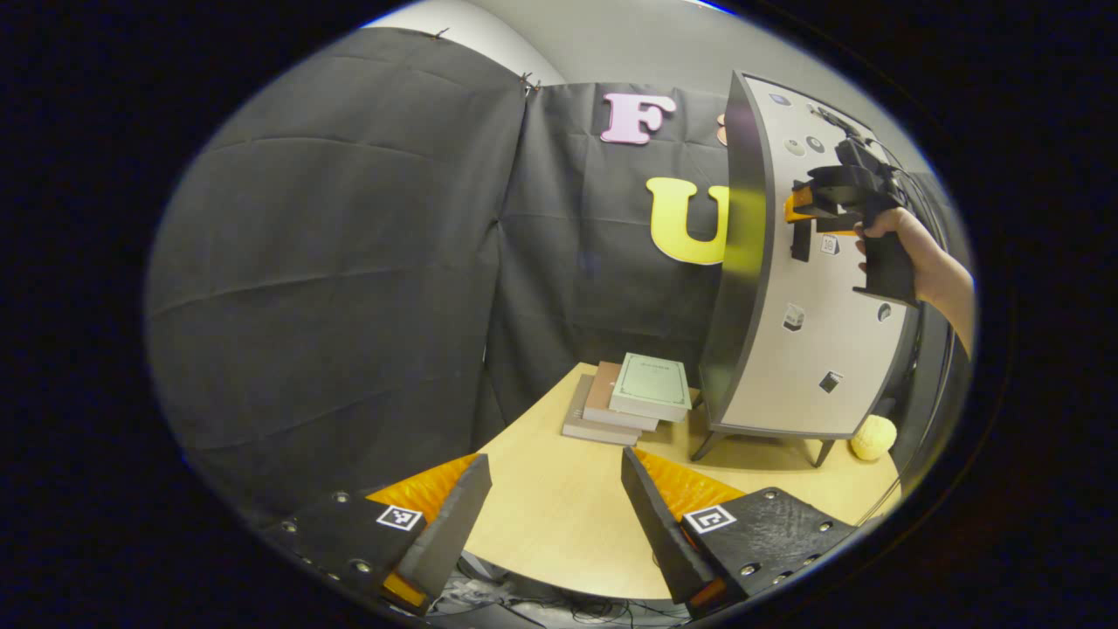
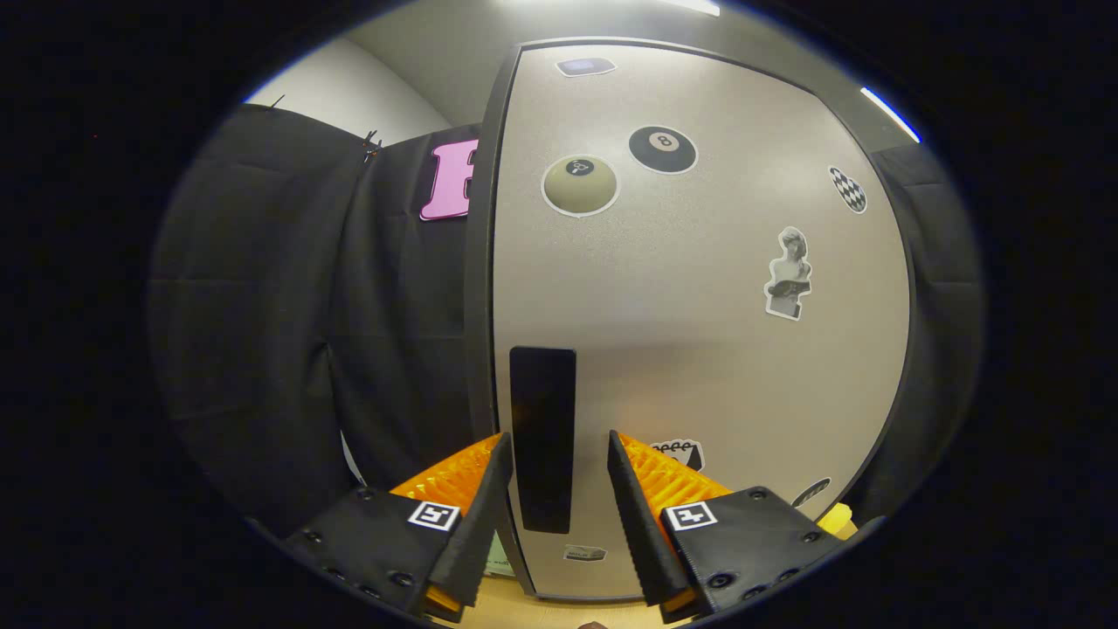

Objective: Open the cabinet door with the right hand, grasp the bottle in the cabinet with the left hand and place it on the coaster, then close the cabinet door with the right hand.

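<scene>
The cabinet [image 1: 790, 349] stands on thin legs at the table's far right, its pale door [image 2: 699, 332] with stickers closed and hiding the inside. In the right gripper view my right gripper [image 2: 552, 498] is open, and the door's black upright handle [image 2: 542, 411] stands between its fingers. The left finger is close against the handle and the right one is a little off it. The left gripper view shows that same gripper [image 1: 799, 212], held by a hand [image 1: 926, 262], up at the handle [image 1: 801, 243]. My left gripper [image 1: 555, 515] hangs open over the table's near edge, holding nothing.
A stack of books [image 1: 633, 397] lies on the wooden table [image 1: 559, 498] just left of the cabinet's legs. A pale yellow round thing [image 1: 873, 437] sits by the cabinet's right leg. Black cloth walls close in the left and back.
</scene>
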